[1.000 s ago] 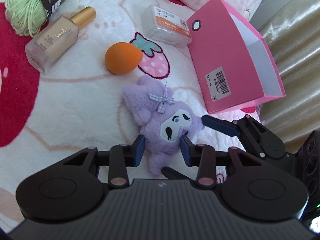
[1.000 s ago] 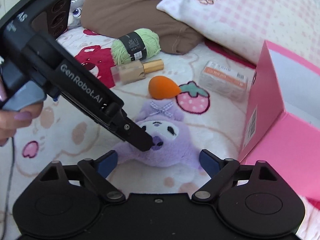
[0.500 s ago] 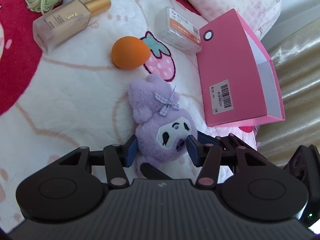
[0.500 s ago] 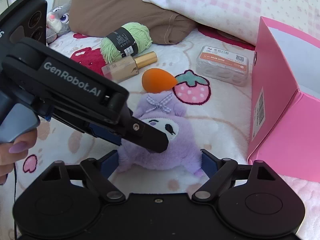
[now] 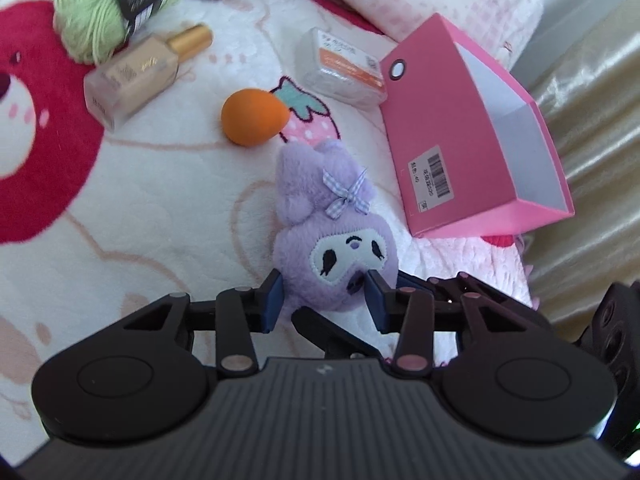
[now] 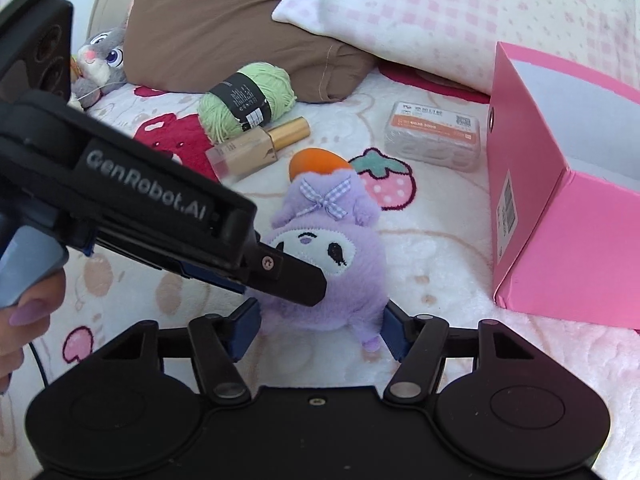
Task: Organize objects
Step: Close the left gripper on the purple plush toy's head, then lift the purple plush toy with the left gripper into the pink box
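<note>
We see the left gripper (image 5: pixel 324 300) narrowed onto the purple plush (image 5: pixel 334 236). The right gripper (image 6: pixel 318 330) pinches its lower body; the pink box (image 6: pixel 560 216) sits at two o'clock.

Left wrist view: looks steeply down along its fingers onto the bed, close over the plush (image 5: pixel 334 236), box (image 5: pixel 460 136) to the right. Right wrist view: lower and flatter, facing toward the pillows (image 6: pixel 440 12), plush (image 6: pixel 328 248) close ahead. Shared: plush, box (image 6: pixel 532 208), sponge (image 5: pixel 252 116), bottle (image 5: pixel 136 76), yarn (image 5: pixel 108 12), pack (image 5: pixel 344 68). Each view catches the other gripper.
</note>
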The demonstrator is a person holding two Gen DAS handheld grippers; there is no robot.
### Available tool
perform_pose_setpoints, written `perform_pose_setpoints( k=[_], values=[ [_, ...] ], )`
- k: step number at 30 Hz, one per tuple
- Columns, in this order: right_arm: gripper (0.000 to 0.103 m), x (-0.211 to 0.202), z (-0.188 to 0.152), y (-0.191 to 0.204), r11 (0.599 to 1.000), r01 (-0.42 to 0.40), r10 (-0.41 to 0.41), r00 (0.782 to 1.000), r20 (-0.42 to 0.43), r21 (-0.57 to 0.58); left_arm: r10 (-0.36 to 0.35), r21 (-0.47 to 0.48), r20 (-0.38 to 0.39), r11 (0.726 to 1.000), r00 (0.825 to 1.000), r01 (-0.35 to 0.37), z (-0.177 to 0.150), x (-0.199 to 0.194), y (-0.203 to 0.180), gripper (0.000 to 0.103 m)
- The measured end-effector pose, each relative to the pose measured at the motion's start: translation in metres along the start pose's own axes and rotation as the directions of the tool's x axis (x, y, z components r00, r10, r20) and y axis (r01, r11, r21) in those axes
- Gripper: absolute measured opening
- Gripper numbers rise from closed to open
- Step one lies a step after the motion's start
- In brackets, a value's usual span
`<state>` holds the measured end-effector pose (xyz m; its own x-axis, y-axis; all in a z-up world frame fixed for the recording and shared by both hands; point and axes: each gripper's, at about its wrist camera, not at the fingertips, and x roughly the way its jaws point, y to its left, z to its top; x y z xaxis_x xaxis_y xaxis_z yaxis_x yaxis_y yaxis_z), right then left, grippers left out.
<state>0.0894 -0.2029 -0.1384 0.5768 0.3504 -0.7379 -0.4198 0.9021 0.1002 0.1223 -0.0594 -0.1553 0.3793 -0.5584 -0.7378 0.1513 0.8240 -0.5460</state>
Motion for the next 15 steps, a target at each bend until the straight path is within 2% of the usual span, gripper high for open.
perform_pose_setpoints(
  k=[3, 8, 15],
  values=[
    [0.068, -0.009, 0.001, 0.005, 1.000, 0.000, 0.000, 1.000, 0.000, 0.027, 0.012, 0.067, 0.006, 0.998, 1.000, -0.013, -0.004, -0.013, -0.010, 0.042],
    [0.068, -0.035, 0.004, 0.015, 0.997, 0.008, -0.008, 1.000, 0.000, 0.071, -0.013, 0.109, -0.018, 0.994, 1.000, 0.015, -0.005, -0.037, -0.021, 0.041],
    [0.068, -0.074, 0.016, 0.029, 0.994, 0.030, -0.031, 1.000, 0.006, 0.107, -0.004, 0.220, -0.028, 0.976, 1.000, 0.010, -0.005, -0.073, -0.052, 0.041]
  ],
)
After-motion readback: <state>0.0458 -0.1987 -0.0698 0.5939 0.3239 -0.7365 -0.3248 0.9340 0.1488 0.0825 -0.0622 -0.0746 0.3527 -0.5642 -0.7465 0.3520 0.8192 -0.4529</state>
